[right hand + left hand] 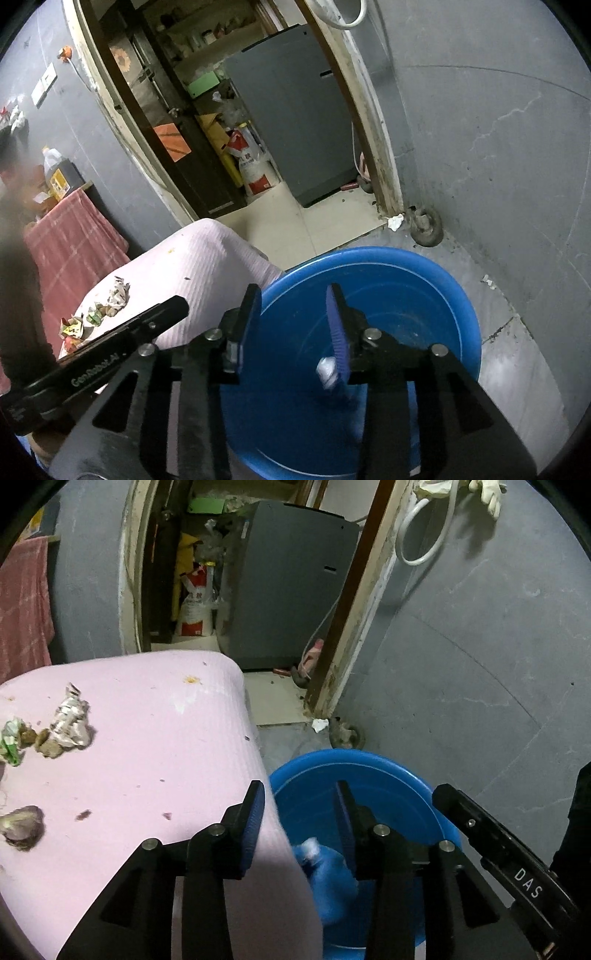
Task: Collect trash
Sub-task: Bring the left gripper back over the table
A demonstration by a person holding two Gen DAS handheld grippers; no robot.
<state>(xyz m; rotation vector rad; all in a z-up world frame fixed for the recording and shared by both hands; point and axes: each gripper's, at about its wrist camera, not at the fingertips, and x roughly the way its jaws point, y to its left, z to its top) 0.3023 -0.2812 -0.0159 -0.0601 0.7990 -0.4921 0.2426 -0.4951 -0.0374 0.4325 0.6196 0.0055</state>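
Both grippers are hanging over the blue basin point(424, 295) on the floor beside the pink table point(147, 738); left gripper point(301, 812) is sitting with jaws spread, one finger over the table corner, the other over the basin, nothing pinched between them; a blurred blue-and-white scrap point(325, 871) is showing below the jaws inside the basin, whether falling or lying I cannot tell; right gripper point(293, 317) is also standing with jaws spread, pads pressing on nothing; a small white scrap point(328, 371) is showing blurred just by its right finger, over the basin, contact unclear; more trash is lying on the table: crumpled wrapper point(72, 718), green wrapper point(11, 738) at the left edge, brown bits point(46, 744) between them, a grey lump point(22, 827) nearer the camera; a white paper scrap point(395, 221) is lying on the floor by the door frame point(380, 166); a grey appliance point(291, 587) is standing through the doorway; a red cloth point(74, 240) is hanging left of the table.
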